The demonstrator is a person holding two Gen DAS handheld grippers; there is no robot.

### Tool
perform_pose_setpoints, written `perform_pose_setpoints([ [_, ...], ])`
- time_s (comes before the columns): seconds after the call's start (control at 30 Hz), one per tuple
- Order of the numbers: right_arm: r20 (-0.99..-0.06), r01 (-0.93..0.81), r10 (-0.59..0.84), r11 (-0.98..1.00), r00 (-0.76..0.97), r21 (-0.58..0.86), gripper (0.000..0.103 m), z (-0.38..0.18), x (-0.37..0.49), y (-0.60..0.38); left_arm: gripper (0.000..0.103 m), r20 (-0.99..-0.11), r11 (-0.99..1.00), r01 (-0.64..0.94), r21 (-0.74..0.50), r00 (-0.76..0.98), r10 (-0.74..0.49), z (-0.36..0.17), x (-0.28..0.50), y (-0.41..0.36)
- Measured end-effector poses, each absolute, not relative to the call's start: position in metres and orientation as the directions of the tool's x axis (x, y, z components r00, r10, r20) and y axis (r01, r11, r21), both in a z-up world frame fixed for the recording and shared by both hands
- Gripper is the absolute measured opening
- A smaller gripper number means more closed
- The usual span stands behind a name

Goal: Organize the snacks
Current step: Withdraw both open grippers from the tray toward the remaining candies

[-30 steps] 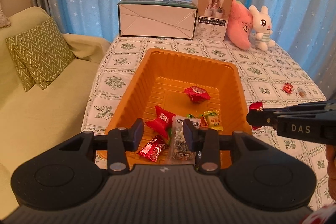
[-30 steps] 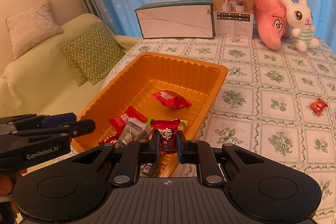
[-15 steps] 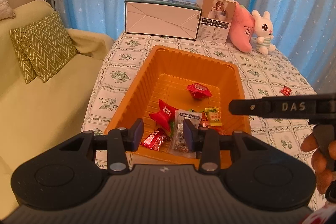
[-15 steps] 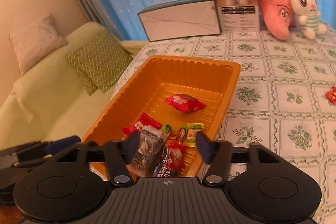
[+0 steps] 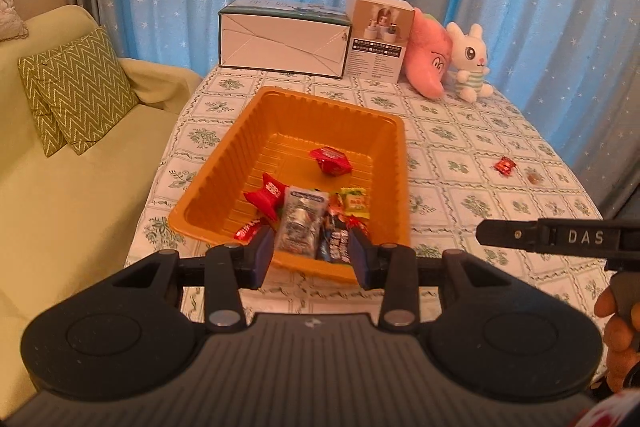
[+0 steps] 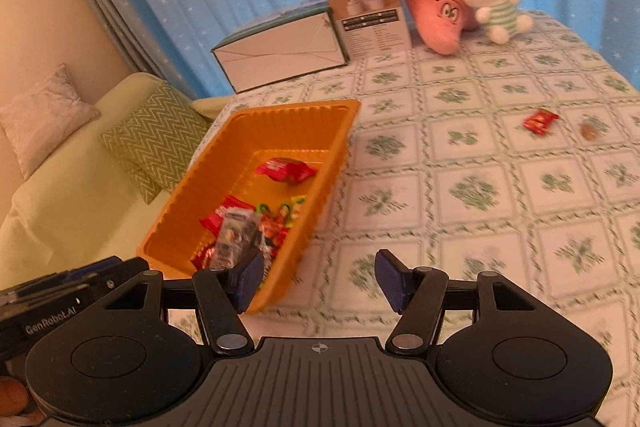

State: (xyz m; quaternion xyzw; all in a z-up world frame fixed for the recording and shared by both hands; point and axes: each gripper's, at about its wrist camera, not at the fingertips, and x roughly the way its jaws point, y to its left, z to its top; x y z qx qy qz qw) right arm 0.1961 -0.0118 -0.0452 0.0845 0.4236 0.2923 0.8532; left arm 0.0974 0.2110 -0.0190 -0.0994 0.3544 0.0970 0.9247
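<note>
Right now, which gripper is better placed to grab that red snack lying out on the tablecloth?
Right. The right gripper is open, empty and over the tablecloth, angled toward the red snack. The left gripper, also open, sits at the orange tray, on the far side from it.

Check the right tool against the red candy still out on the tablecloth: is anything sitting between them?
Nothing visible. The right tool is open and empty, and only bare tablecloth lies between it and the red candy. A small brownish sweet lies beside the candy, off the path. The orange tray is off to the left.
</note>
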Motion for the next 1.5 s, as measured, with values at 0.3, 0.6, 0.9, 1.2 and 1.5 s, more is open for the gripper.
perform_pose_setpoints([
  [0.3,-0.686,-0.408,0.502,0.857,0.527,0.313,0.062,-0.036,0.156,-0.052,0.037,-0.669,0.963,-0.237,-0.132,0.737,0.090,-0.006,0.069,0.171],
  [0.6,-0.673,-0.362,0.460,0.885,0.579,0.293,0.062,-0.026,0.131,-0.096,0.037,-0.664,0.969,-0.205,-0.138,0.745,0.063,0.000,0.057,0.133],
  [0.9,-0.665,-0.310,0.411,0.911,0.624,0.272,0.062,-0.020,0.118,-0.138,0.037,-0.655,0.979,-0.148,-0.139,0.756,0.021,0.005,0.055,0.098],
  [1.2,-0.670,-0.253,0.358,0.934,0.650,0.254,0.062,-0.023,0.116,-0.171,0.037,-0.656,0.987,-0.088,-0.134,0.755,-0.022,0.006,0.065,0.067],
  [1.5,-0.678,-0.215,0.313,0.950,0.665,0.228,0.062,-0.026,0.117,-0.191,0.037,-0.665,0.989,-0.047,-0.143,0.745,-0.061,0.001,0.076,0.046],
])
